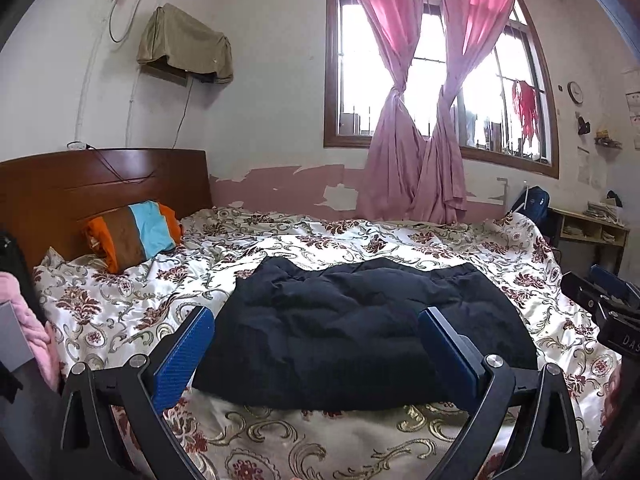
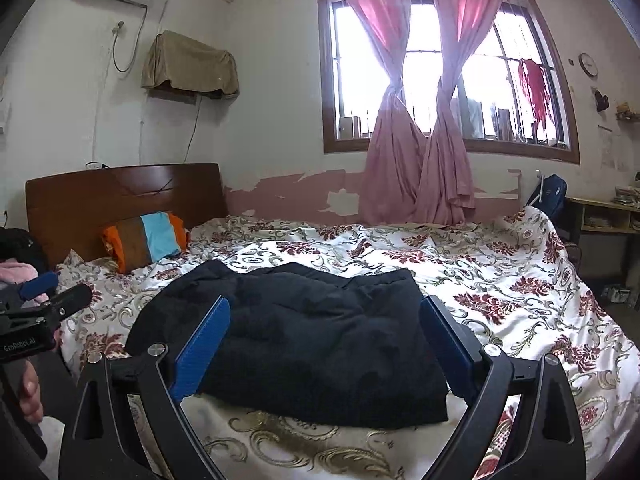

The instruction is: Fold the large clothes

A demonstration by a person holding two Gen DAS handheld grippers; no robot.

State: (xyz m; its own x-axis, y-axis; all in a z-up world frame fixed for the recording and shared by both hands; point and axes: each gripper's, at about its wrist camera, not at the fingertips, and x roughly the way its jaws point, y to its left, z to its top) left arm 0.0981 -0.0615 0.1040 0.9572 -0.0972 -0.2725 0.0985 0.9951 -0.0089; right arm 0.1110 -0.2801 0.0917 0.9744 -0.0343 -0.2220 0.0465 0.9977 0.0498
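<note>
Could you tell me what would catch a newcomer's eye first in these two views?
Probably the dark navy, folded padded garment lying on the cream floral bedspread, framed by the open blue-padded left gripper and open right gripper. Behind it, bright pink knotted curtains hang at the sunlit window, and an orange, brown and blue striped pillow leans against the wooden headboard.

bed: floral cover | dark folded garment near front edge | striped pillow by headboard

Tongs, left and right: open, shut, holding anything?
Left tongs: open, holding nothing, above the near edge of the dark garment.
Right tongs: open, holding nothing, also above the garment.
</note>
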